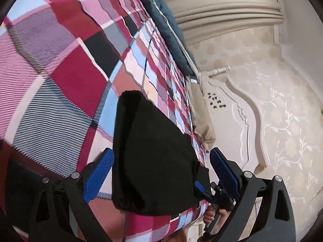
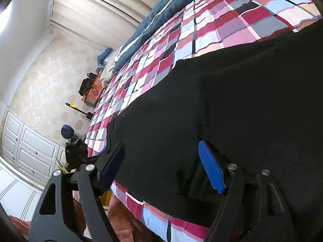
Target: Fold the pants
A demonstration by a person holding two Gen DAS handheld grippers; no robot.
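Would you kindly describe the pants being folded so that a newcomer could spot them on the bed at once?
Start from the bed with the checked bedspread in red, pink, pale blue and grey. Near its front edge lie the pants, flat on that cover. They are plain black with no pattern, the only dark, unpatterned cloth on the checks, unlike the blue quilt bunched along the far side.

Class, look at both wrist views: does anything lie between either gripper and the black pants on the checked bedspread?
Nothing visible does. The left gripper and the right gripper both stand open, with the black pants directly between their fingers and only the checked bedspread around.
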